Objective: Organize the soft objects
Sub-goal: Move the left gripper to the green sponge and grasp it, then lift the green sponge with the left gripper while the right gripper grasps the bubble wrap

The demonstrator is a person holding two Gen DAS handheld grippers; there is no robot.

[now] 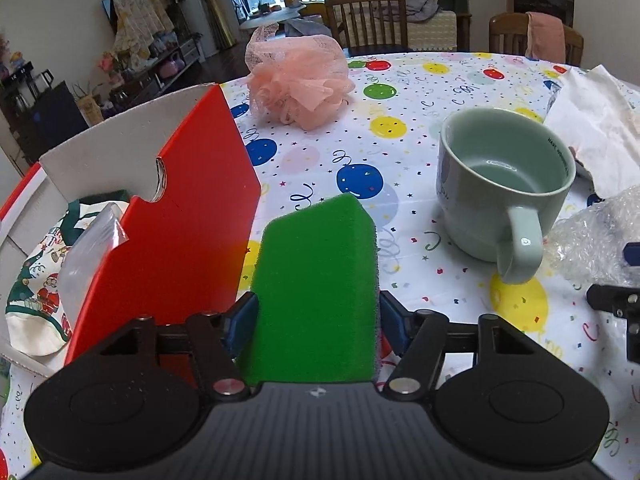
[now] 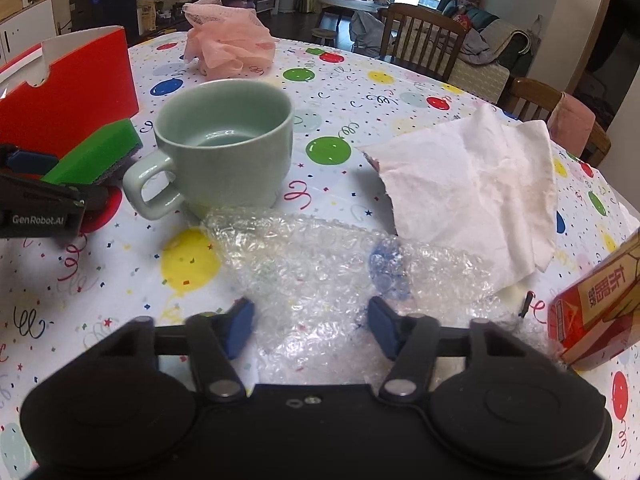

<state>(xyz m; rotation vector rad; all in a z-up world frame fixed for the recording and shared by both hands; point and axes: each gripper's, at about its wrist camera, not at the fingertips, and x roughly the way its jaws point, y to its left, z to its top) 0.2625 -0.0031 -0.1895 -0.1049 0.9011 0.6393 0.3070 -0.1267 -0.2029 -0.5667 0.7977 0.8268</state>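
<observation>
My left gripper (image 1: 316, 316) is shut on a green sponge (image 1: 316, 284) and holds it above the table beside the red cardboard box (image 1: 180, 216); the sponge also shows in the right wrist view (image 2: 96, 152). The box holds a Christmas-print cloth (image 1: 36, 292) and a clear bag (image 1: 90, 248). A pink mesh bath pouf (image 1: 298, 80) sits at the far side of the table (image 2: 228, 40). My right gripper (image 2: 310, 326) is open, its fingers on either side of a sheet of bubble wrap (image 2: 312, 264). A white crumpled cloth (image 2: 476, 184) lies beyond it.
A pale green mug (image 2: 224, 140) stands mid-table between the grippers, handle toward me (image 1: 504, 188). An orange drink carton (image 2: 600, 300) is at the right edge. The balloon-print tablecloth (image 2: 332, 92) covers the table. Wooden chairs (image 2: 424, 36) stand behind.
</observation>
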